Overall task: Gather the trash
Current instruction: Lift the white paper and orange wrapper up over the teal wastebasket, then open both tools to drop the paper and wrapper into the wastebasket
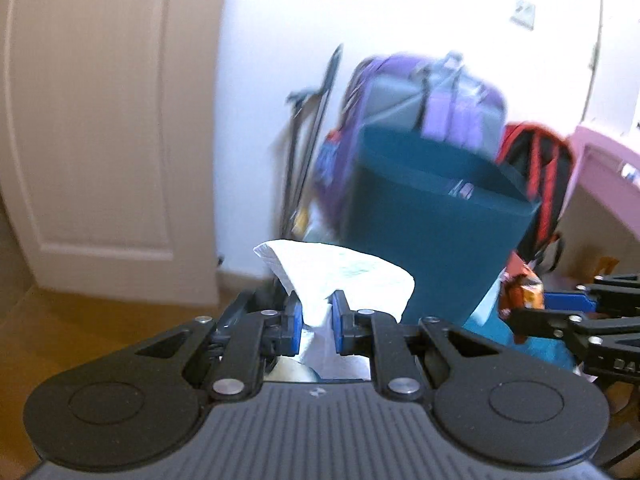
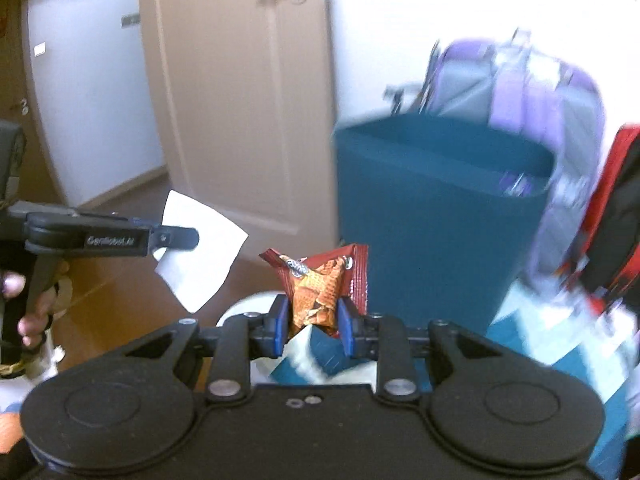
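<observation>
The left gripper has its blue pads pressed onto a white paper tissue, which fans out above the fingertips and hangs in the air, clear of any surface. From the right wrist view the same tissue shows as a flat white sheet pinched at the tip of the left gripper, whose handle a bare hand grips at the left edge of that view. The right gripper is clamped on a crumpled red and orange snack wrapper, the packet sticking up between its blue pads. In the left wrist view that wrapper appears at the right, held at the tip of the right gripper. Ahead of both stands a dark teal trash bin, open at the top, with something small lying inside near its far rim; both pieces of trash are held in front of the bin, not over its opening. Behind the bin leans a purple suitcase, with a red and black backpack beside it, and a beige door stands to the left. The background is motion-blurred.
</observation>
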`<state>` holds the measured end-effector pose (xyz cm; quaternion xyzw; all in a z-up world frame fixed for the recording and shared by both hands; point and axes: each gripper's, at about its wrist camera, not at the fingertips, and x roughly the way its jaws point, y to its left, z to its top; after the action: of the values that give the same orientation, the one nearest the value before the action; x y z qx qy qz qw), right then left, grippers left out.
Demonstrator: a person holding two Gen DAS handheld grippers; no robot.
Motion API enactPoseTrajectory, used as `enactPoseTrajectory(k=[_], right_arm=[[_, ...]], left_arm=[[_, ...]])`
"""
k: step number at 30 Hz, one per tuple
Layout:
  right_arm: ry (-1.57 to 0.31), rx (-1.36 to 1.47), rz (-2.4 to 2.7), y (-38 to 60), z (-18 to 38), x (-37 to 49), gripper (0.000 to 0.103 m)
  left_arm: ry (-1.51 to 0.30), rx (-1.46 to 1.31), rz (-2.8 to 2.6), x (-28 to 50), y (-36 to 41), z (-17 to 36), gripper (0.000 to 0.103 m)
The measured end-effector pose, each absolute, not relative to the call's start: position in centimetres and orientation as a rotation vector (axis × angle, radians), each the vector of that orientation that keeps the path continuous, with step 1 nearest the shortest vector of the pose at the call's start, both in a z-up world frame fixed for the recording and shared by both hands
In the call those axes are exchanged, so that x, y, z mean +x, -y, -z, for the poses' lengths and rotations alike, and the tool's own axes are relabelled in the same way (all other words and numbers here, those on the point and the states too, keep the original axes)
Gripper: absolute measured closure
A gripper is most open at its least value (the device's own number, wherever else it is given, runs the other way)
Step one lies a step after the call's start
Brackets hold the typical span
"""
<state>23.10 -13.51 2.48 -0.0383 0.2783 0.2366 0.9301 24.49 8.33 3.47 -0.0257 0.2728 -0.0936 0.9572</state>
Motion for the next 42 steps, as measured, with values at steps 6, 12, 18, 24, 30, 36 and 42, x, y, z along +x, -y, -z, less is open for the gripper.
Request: enactPoseTrajectory(k=[6, 12, 18, 24, 30, 36, 42], right_arm=[[-0.498, -0.079, -0.414, 16.5, -7.5, 26.1, 0.077], [-0.47, -0.121, -0.352, 18.4, -9.4, 29.5, 0.077], [-0.505, -0.143, -0.334, 19.5, -9.8, 32.2, 0.077], [-0.582, -0.15, -0.35, 20.1, -8.3, 34.6, 0.077], [-0.635, -0.177, -0.37, 19.9, -6.8, 36.2, 0.075], [-0.659, -0.2, -0.363, 19.4, -6.1, 37.1, 0.076], [-0.671, -0.199, -0.352, 19.3, -6.0, 37.4, 0.072]], left_arm=[[-0.491, -0.041, 0.241, 26.9, -3.4, -10.0, 0.088], [-0.475, 0.003, 0.252, 31.1, 0.9, -13.0, 0.088], [-0.528, 0.027, 0.243, 35.6, 3.6, -12.6, 0.088], [-0.622, 0.078, 0.247, 39.4, 6.1, -9.4, 0.088], [-0.699, 0.1, 0.234, 41.7, 7.4, -6.8, 0.088], [-0.777, 0.085, 0.228, 43.1, 7.5, -5.2, 0.086], [-0.786, 0.076, 0.211, 43.0, 7.2, -4.7, 0.066]])
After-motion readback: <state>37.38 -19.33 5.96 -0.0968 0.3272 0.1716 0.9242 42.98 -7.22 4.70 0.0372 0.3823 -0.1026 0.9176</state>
